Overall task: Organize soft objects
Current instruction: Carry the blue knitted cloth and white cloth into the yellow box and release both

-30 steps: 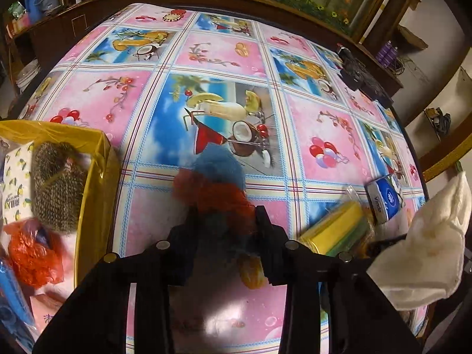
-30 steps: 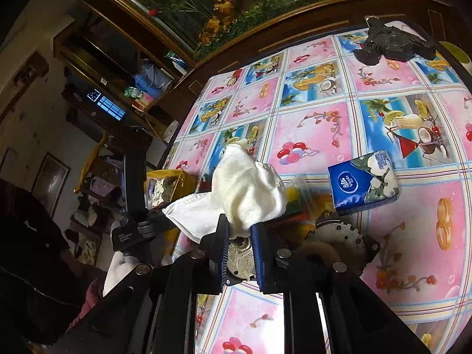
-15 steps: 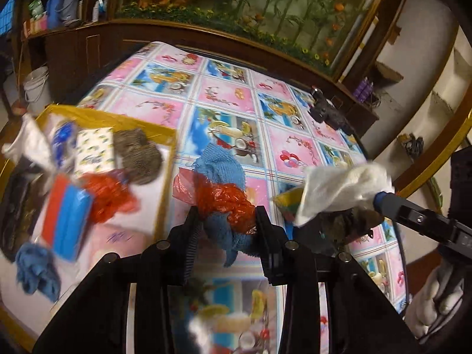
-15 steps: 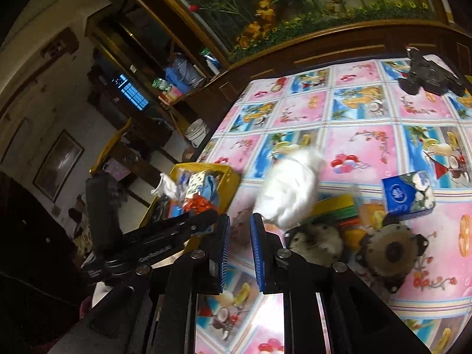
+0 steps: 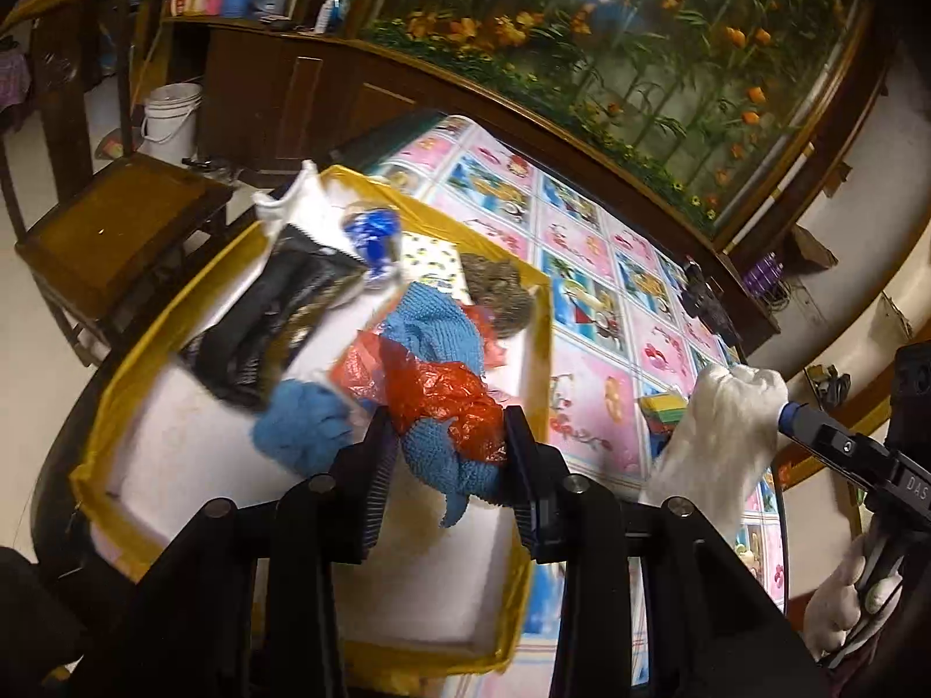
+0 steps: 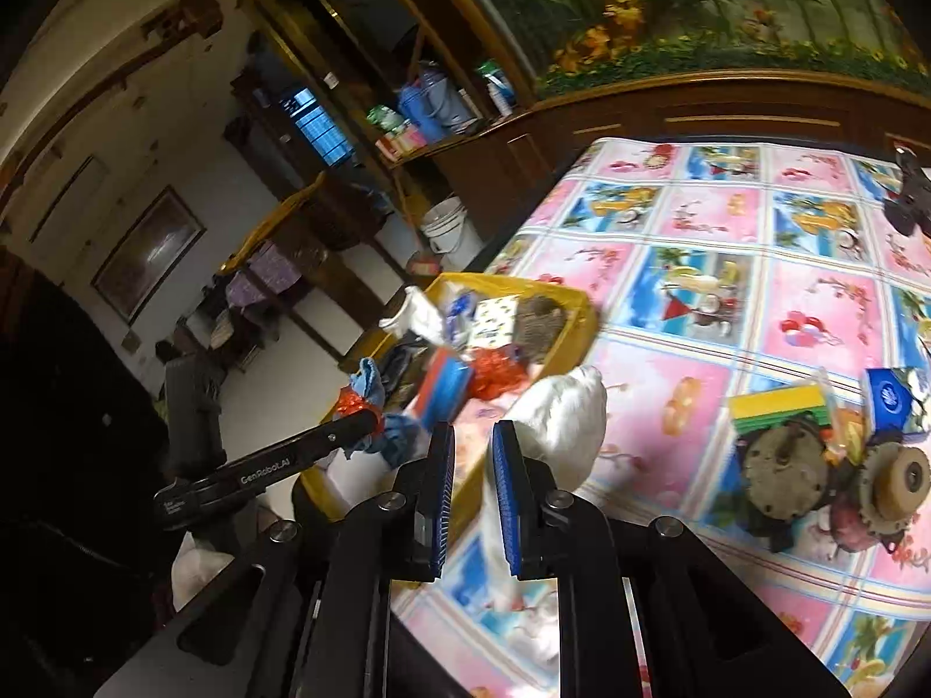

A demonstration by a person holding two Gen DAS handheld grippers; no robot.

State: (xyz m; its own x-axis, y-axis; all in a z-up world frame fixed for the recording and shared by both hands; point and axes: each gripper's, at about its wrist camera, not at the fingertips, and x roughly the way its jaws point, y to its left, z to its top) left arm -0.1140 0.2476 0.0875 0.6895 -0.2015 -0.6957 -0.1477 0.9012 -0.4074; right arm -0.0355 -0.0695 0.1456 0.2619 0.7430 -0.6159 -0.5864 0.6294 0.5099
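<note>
My left gripper [image 5: 451, 433] is shut on a blue knitted cloth [image 5: 448, 459] bundled with a red plastic bag [image 5: 442, 384], held above the yellow-rimmed white box [image 5: 526, 593]. The bundle also shows in the right wrist view [image 6: 372, 416]. My right gripper [image 6: 472, 436] is shut on a white towel [image 6: 561, 416], which hangs over the table beside the box [image 6: 582, 314]. The towel also shows in the left wrist view [image 5: 715, 436]. The box holds another blue cloth [image 5: 302, 424], a black bag [image 5: 273, 314], a brown scrubber [image 5: 500, 291] and other soft items.
The table has a pink and blue picture cloth [image 6: 727, 267]. On it lie coloured sponges [image 6: 780, 404], a blue tissue pack [image 6: 893, 398], two metal gear parts [image 6: 838, 471] and a black device [image 6: 910, 198]. A wooden chair [image 5: 116, 221] and a white bucket [image 5: 169, 122] stand beyond the box.
Both grippers have swung left toward the box. The left one has carried its blue and red bundle from over the table to above the box. The white towel has followed close behind.
</note>
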